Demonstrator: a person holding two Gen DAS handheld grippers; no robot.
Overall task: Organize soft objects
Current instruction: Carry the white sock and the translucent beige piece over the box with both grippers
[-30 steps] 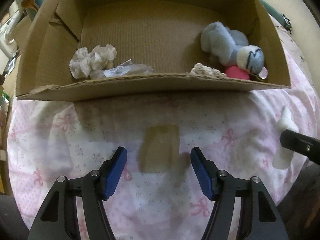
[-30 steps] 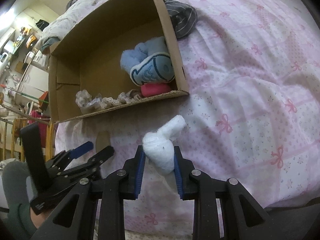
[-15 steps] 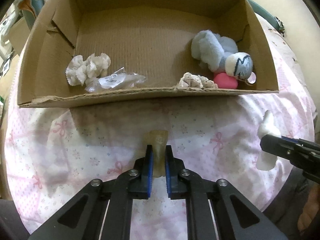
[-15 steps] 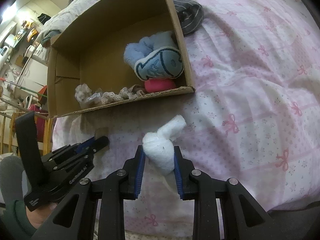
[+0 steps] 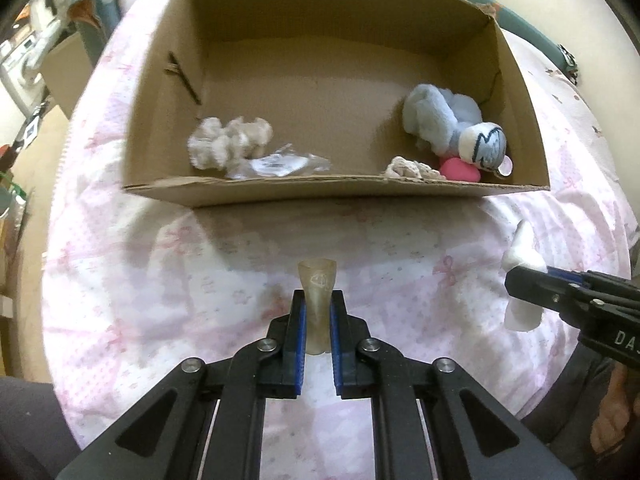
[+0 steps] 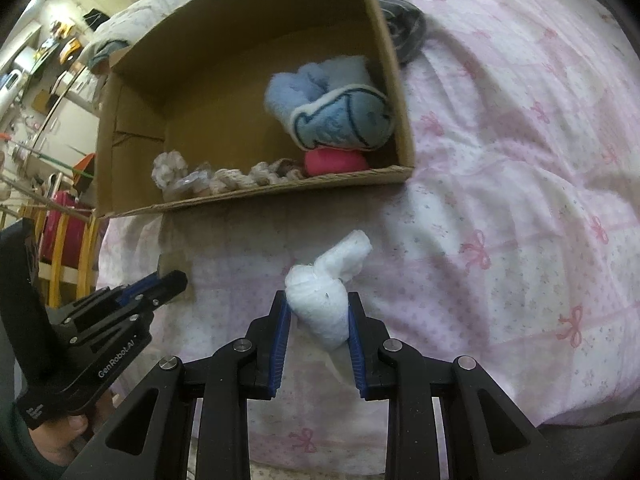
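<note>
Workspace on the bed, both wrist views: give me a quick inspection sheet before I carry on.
Surface: pink bow-print bedsheet, rumpled.
Job's things: cardboard box open on the sheet; inside it a blue plush, pink ball, cream crochet piece, white fluffy bundle and clear plastic wrapper.
Grippers: left gripper shut on a tan translucent soft piece; right gripper shut on a white knotted bundle.
Clutter: dark striped cloth behind the box.
Cables: nothing seen.
Surroundings: shelves and household items at the left edge, too blurred to name.
</note>
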